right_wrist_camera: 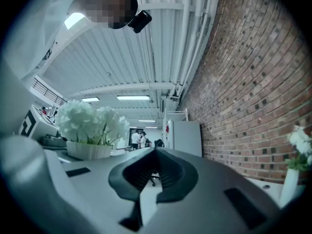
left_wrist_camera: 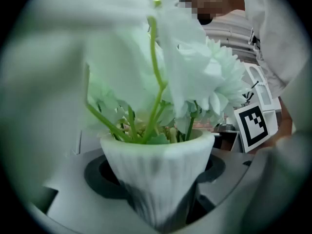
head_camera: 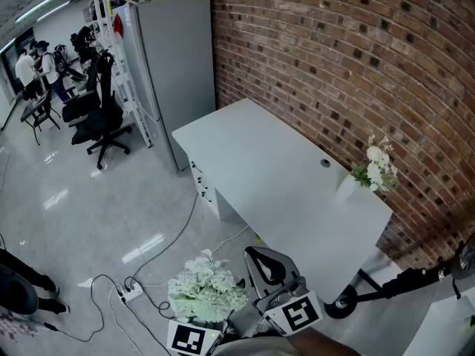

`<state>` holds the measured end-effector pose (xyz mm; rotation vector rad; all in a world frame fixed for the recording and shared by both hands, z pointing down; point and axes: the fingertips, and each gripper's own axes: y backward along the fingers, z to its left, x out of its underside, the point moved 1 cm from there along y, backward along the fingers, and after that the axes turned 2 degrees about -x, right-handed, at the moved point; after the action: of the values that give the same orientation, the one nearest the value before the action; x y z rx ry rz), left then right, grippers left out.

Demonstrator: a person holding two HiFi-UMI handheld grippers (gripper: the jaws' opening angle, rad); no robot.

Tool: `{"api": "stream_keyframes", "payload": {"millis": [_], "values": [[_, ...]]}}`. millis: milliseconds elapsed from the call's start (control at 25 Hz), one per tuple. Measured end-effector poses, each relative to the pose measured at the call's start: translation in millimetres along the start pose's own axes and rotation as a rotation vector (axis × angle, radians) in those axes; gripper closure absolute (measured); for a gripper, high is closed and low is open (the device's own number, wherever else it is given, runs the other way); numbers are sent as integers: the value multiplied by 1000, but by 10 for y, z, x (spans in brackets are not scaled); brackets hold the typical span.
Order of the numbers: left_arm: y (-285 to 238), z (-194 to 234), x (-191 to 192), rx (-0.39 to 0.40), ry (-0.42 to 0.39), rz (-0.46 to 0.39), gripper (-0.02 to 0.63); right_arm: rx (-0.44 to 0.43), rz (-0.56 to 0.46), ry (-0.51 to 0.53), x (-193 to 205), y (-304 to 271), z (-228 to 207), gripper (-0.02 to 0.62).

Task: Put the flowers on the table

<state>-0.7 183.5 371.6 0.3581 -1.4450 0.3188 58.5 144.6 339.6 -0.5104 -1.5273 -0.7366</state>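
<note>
Head view high, steeply down, 2 gripper views near flowers

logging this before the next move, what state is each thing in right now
left gripper: closed on the flower pot
flower pot: upright, held, not yet on the table
right gripper: shut, nothing between its jaws
small vase: upright on the table, near the brick wall
</note>
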Motion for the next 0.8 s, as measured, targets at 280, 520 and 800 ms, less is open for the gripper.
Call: {"api": "stream_keyframes", "payload": {"millis": [280, 520, 800], "values": [[-21, -105, -8, 7, -1, 2, 239, -9, 29, 32, 26, 102, -44, 578], [-31, -146, -18, -1, 1, 2, 239, -13, 21, 15, -3, 133, -62, 578], [-87, -133, 2, -23, -3, 3, 239, -15, 18, 10, 9, 178, -132, 578]]}}
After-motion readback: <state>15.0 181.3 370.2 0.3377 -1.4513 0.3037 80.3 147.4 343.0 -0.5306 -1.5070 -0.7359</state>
